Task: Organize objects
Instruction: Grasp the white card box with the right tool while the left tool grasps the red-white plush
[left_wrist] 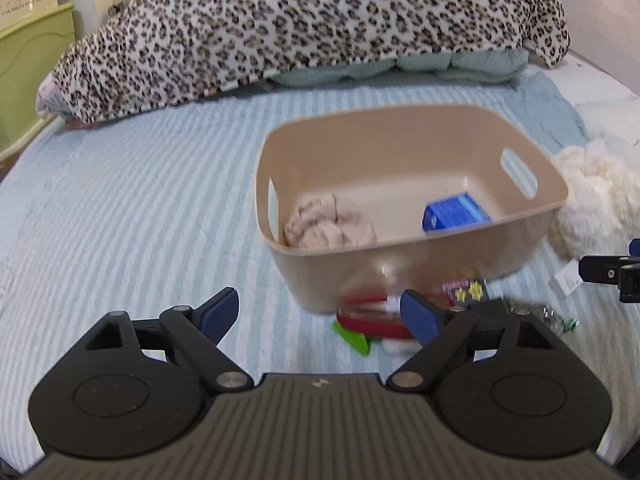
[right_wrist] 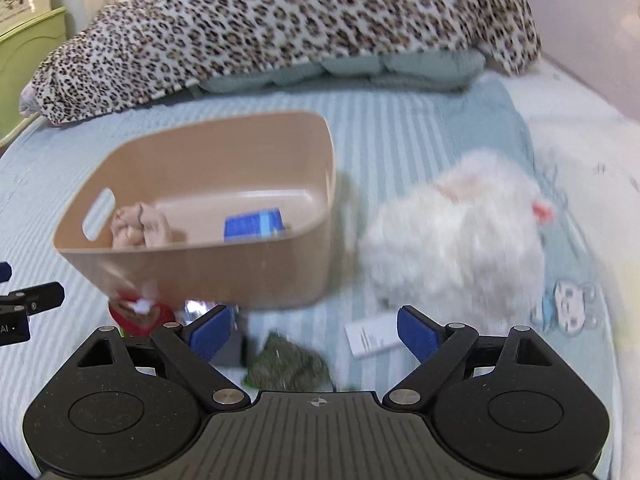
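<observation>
**Both grippers wide apart over a bed with a tan bin**

At the far left stands a green cabinet (left_wrist: pixel 28 76). A leopard-print blanket (left_wrist: pixel 304 28) lies heaped across the far side of the bed (left_wrist: pixel 120 208), which is covered in a pale blue striped spread.

The left gripper (left_wrist: pixel 320 312) hovers near, its blue pads spread wide with nothing between them. Just beyond its right finger lies a blurred red and white item (left_wrist: pixel 368 316) against the near wall of the tan bin (left_wrist: pixel 400 268), with a small green piece (left_wrist: pixel 354 336) beside it.

Inside the bin, a crumpled beige cloth (left_wrist: pixel 332 224) sits at the left and a blue box (left_wrist: pixel 456 212) at the right.

The right gripper (right_wrist: pixel 312 334) also stands open and holds nothing; a dark green packet (right_wrist: pixel 288 364) lies on the bed between its fingers. A white paper card (right_wrist: pixel 372 334) lies right of that, and a fluffy white plush toy (right_wrist: pixel 456 240) rests just right of the bin.
</observation>
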The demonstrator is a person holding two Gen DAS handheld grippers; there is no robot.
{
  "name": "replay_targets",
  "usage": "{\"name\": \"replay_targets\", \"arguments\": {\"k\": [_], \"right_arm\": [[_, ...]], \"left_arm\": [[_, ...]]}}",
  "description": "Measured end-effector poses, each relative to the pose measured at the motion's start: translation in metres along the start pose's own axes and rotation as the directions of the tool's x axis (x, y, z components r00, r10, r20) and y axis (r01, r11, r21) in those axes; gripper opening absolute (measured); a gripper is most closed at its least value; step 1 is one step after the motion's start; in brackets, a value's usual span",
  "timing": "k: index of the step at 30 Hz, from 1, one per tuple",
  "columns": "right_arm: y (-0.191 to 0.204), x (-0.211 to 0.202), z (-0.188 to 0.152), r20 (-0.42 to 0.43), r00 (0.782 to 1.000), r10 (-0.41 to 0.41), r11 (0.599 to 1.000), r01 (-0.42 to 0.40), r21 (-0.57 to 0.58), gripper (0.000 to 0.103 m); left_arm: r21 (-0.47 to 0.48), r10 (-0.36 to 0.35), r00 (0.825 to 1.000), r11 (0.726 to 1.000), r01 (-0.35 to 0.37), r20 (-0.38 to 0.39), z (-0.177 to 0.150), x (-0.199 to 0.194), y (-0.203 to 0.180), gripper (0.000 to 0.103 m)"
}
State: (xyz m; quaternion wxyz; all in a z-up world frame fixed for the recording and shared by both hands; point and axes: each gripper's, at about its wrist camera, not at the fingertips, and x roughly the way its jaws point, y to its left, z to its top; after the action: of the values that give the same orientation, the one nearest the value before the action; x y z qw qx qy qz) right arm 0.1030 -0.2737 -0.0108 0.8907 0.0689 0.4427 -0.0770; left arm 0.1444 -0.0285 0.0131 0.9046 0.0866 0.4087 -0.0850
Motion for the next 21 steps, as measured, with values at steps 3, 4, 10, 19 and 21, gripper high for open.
{"name": "replay_targets", "arguments": {"k": [3, 4, 10, 19, 21], "right_arm": [[-0.004, 0.009, -0.011, -0.031, 0.999, -0.017, 1.000, 0.017, 0.003, 0.091], [-0.005, 0.011, -0.014, -0.040, 0.999, -0.024, 1.000, 0.024, 0.003, 0.091], [-0.010, 0.029, -0.019, -0.085, 0.995, -0.059, 0.998, 0.059, 0.001, 0.091], [-0.022, 0.055, -0.025, -0.140, 0.986, -0.092, 0.996, 0.093, -0.001, 0.091], [-0.027, 0.058, -0.025, -0.144, 0.985, -0.098, 0.995, 0.099, 0.004, 0.091]], "left_arm": [[-0.008, -0.009, 0.999, 1.000, 0.009, -0.039, -0.012, 0.012, -0.002, 0.088], [-0.010, -0.011, 0.999, 1.000, 0.010, -0.051, -0.016, 0.016, -0.003, 0.088], [-0.049, -0.018, 0.996, 0.999, 0.014, -0.089, -0.025, 0.040, -0.008, 0.088], [-0.153, -0.013, 0.998, 0.988, 0.003, -0.061, -0.017, 0.061, -0.023, 0.088], [-0.190, -0.016, 0.998, 0.982, 0.003, -0.067, -0.013, 0.066, -0.027, 0.088]]}}
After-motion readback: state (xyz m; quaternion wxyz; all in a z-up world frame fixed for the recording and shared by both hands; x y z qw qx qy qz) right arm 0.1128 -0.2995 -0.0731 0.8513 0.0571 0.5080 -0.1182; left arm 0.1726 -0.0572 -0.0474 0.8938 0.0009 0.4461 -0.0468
